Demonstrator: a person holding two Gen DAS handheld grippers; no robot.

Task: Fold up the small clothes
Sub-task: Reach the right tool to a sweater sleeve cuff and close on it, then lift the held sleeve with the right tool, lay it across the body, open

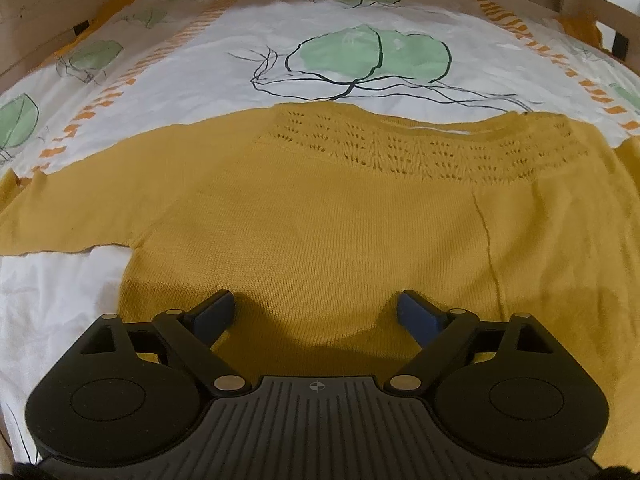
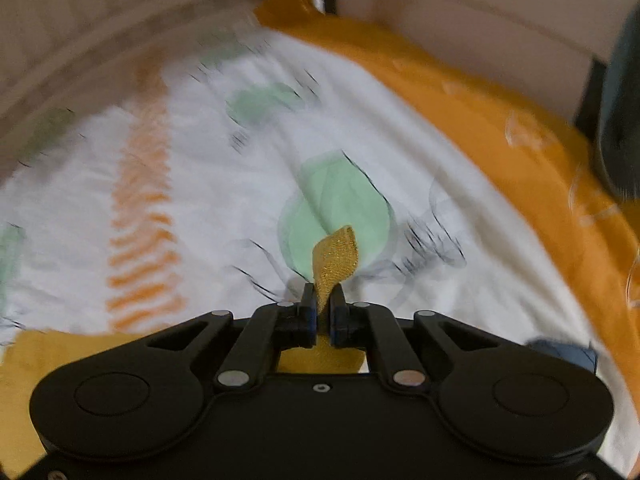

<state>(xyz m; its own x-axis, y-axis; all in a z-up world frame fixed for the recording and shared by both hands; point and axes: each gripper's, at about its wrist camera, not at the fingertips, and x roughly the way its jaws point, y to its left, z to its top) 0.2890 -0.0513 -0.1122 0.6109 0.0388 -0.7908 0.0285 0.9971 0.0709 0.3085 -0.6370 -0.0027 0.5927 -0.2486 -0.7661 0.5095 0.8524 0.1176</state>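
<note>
White bedsheet (image 1: 224, 52) printed with green leaves, black twigs and orange dashed stripes, stretched out below a pale wooden frame (image 1: 48, 20). Mustard-yellow knitted sweater (image 1: 320, 216) spread flat across it, eyelet yoke at the far edge, 1 sleeve reaching off to the left over plain white cloth. Left gripper (image 1: 316, 312) poised above the near hem, jaws wide apart, nothing between the blue pads (image 1: 418, 314). Right gripper (image 2: 323, 304) clamped tight on a narrow strip of the same yellow knit, a curl of it poking up past the fingertips. Background in the right wrist view smeared with blur; orange fabric (image 2: 500, 120) banding the sheet's right side.
</note>
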